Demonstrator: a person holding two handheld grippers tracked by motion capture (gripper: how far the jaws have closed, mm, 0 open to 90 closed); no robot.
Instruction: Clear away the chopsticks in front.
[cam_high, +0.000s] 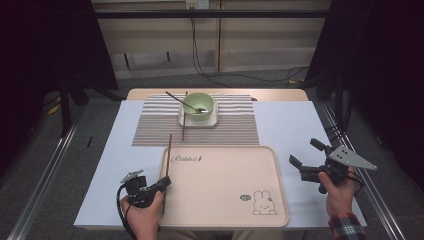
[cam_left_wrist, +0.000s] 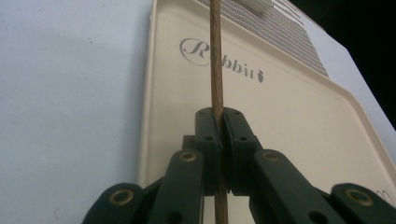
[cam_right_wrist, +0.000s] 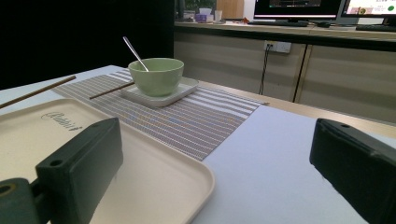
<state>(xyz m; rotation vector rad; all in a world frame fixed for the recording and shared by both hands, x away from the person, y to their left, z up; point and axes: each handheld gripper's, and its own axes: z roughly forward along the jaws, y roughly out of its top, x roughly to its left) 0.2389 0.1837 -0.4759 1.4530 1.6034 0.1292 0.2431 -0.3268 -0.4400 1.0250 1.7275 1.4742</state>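
Note:
My left gripper (cam_high: 164, 182) (cam_left_wrist: 220, 115) is shut on a brown chopstick (cam_high: 169, 155) (cam_left_wrist: 215, 60) that runs along the left rim of the beige rabbit tray (cam_high: 225, 200) (cam_left_wrist: 289, 121) (cam_right_wrist: 154, 177). A second chopstick (cam_high: 184, 117) (cam_right_wrist: 111, 90) leans on the white square plate (cam_high: 212, 120) (cam_right_wrist: 180, 91) under the green bowl (cam_high: 199, 106) (cam_right_wrist: 156, 74). A metal spoon (cam_high: 180, 99) (cam_right_wrist: 135, 53) stands in the bowl. My right gripper (cam_high: 304, 152) (cam_right_wrist: 215, 168) stands open to the right of the tray, with nothing between its jaws.
A striped placemat (cam_high: 150, 125) (cam_right_wrist: 196, 116) lies under the plate on the white table cover (cam_high: 110, 165) (cam_right_wrist: 280, 168). Metal rails (cam_high: 45, 175) run along both sides of the table. Cables (cam_high: 200, 65) hang behind it.

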